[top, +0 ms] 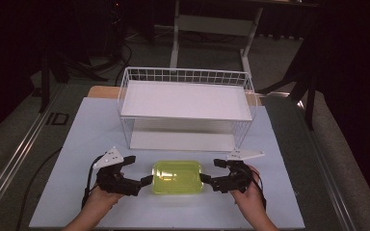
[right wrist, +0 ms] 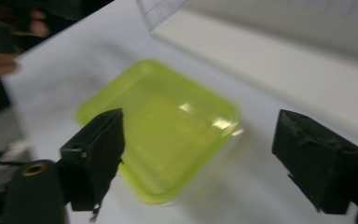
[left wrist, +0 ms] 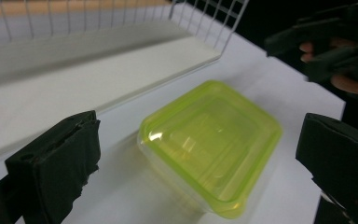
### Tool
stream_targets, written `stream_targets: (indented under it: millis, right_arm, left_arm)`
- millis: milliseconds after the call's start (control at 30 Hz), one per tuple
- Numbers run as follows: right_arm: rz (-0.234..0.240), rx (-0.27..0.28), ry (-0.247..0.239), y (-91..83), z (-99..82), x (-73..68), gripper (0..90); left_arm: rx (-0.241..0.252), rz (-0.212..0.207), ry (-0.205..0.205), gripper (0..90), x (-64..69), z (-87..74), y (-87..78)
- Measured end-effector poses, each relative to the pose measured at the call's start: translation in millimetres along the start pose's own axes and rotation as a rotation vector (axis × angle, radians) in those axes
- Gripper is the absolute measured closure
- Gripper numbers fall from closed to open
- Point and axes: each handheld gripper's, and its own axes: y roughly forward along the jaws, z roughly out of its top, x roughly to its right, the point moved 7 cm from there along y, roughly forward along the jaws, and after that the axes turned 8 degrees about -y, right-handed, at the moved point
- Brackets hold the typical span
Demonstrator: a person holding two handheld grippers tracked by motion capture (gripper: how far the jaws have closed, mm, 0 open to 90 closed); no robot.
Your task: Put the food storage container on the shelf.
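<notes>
**Two grippers flank a lidded green box in front of the wire shelf**

A translucent lime-green rectangular plastic container (top: pixel 177 177) lies flat, lid up, on the pale worktop (top: pixel 77 139), just in front of the white wire two-tier shelf rack (top: pixel 186 98). Its long axis runs parallel to the rack's front edge, so each short end faces one gripper. The left gripper (top: pixel 144 181) is at the container's left end and the right gripper (top: pixel 204 178) at its right end, probably to lift it level from both sides. Both grippers are released, jaws spread wide with nothing pressed between them.
</notes>
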Motion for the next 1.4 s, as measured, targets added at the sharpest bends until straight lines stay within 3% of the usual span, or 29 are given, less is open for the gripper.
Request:
stream_targets:
  millis: [67, 167, 233, 333, 400, 433, 500, 600, 733, 900, 1000, 1167, 1400]
  right_arm:
    - [0.015, -0.046, 0.061, 7.5, -4.5, 2.3, 12.2]
    - [0.036, -0.061, 0.15, 17.7, -9.2, 7.8, 12.1]
    - [0.022, -0.071, 0.18, 22.5, -11.8, 9.9, 12.2]
    - [0.048, -0.079, 0.234, 27.0, -16.1, 11.8, 15.7]
    - [0.053, -0.079, 0.261, 27.8, -18.6, 13.7, 27.1]
    - [0.051, -0.083, 0.273, 28.0, -19.9, 14.7, 28.8]
    - [0.05, -0.093, 0.29, 28.8, -22.2, 16.0, 39.0]
    - [0.054, -0.102, 0.34, 30.4, -26.1, 18.4, 51.5]
    - [0.058, -0.123, 0.357, 35.1, -28.8, 17.4, 58.5]
    - [0.059, -0.144, 0.386, 39.3, -31.3, 16.2, 68.6]
    - [0.048, -0.15, 0.381, 40.0, -31.9, 15.8, 69.6]
    - [0.061, -0.152, 0.39, 40.2, -33.0, 12.8, 72.0]
    - [0.068, -0.149, 0.39, 36.9, -32.2, 9.0, 74.9]
  left_arm:
    - [-0.039, -0.005, -0.081, 0.6, -4.2, -2.2, 6.4]
    - [-0.095, -0.002, -0.163, 0.6, -10.7, -7.5, 15.5]
    - [-0.124, 0.005, -0.226, 3.9, -16.1, -11.4, 20.1]
    - [-0.178, 0.007, -0.291, 7.9, -22.0, -18.2, 26.1]
    - [-0.216, 0.017, -0.318, 15.9, -24.9, -22.7, 29.4]
    - [-0.234, -0.003, -0.341, 17.0, -24.5, -24.9, 31.1]
    - [-0.255, -0.017, -0.377, 28.4, -24.2, -28.7, 34.5]
    - [-0.282, -0.034, -0.398, 41.0, -23.1, -33.6, 39.1]
    - [-0.307, -0.052, -0.413, 53.8, -21.2, -37.7, 43.5]
    - [-0.321, -0.073, -0.37, 65.6, -16.4, -39.4, 44.3]
    - [-0.318, -0.069, -0.367, 67.6, -14.9, -39.7, 44.0]
    - [-0.316, -0.071, -0.408, 72.1, -12.9, -39.7, 40.8]
    - [-0.313, -0.061, -0.412, 75.0, -8.3, -40.6, 36.3]
